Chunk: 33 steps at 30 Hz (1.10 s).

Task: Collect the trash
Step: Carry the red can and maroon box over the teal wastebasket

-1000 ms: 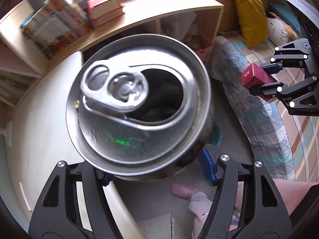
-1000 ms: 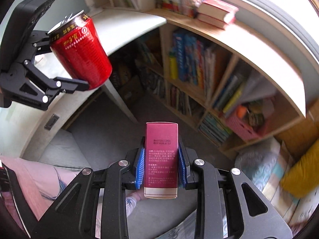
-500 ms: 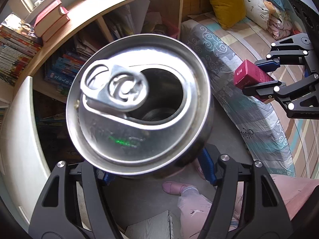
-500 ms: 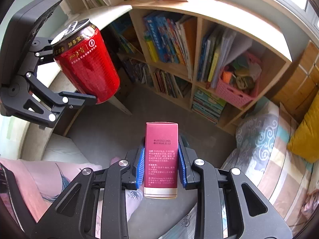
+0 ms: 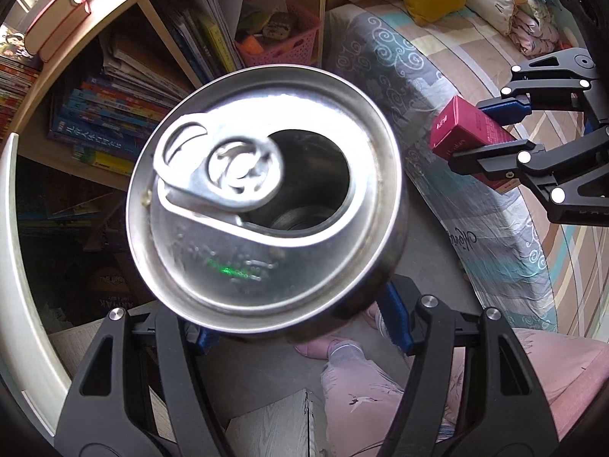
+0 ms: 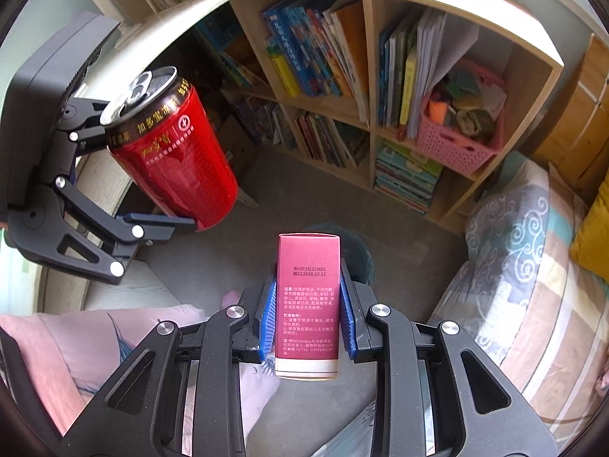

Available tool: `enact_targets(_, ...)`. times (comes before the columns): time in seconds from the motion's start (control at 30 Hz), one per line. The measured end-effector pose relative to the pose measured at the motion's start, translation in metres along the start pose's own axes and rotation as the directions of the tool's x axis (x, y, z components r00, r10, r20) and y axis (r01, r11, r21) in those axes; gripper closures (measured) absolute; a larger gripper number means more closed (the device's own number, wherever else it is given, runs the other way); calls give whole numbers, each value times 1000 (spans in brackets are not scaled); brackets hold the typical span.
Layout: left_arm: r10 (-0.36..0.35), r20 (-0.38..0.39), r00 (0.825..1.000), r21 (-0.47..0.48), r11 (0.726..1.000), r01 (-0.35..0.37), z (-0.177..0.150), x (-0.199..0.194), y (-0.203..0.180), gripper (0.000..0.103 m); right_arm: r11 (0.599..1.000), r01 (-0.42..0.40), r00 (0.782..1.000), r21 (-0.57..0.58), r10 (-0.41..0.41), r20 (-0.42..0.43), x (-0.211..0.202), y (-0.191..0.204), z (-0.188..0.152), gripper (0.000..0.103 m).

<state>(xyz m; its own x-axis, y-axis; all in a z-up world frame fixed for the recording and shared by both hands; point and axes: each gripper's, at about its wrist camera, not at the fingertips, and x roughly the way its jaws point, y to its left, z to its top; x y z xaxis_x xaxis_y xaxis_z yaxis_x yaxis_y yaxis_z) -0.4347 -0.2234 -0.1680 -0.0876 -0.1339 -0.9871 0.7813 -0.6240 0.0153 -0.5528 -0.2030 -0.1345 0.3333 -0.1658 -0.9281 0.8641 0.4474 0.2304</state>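
Note:
My left gripper (image 5: 300, 320) is shut on an opened red drink can (image 5: 262, 205); its silver top fills the left wrist view. The can also shows in the right wrist view (image 6: 175, 156), held in the air at the left by the left gripper (image 6: 125, 186). My right gripper (image 6: 308, 312) is shut on a small dark red carton (image 6: 307, 304) with white print. The carton also shows in the left wrist view (image 5: 468, 133) at the right, in the right gripper (image 5: 506, 129). A dark round bin (image 6: 357, 251) sits on the floor behind the carton, mostly hidden.
A wooden bookshelf (image 6: 365, 76) full of books stands ahead, with a pink basket (image 6: 456, 141) in one cubby. A bed with patterned blanket (image 6: 533, 266) is at the right. A white curved desk edge (image 5: 15, 266) is at the left. The person's legs and feet (image 5: 342, 346) are below.
Both grippers have swung down and away from the desk top toward the bookshelf and floor, each keeping its object. The bin has come into view behind the carton.

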Motion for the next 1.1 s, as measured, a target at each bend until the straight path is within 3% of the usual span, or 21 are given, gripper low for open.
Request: enact_targets(1.1,-60,-123,991,-67,996,52,2,93,3,38,993,-101,987,65,109,-120,100,-22,-8,74)
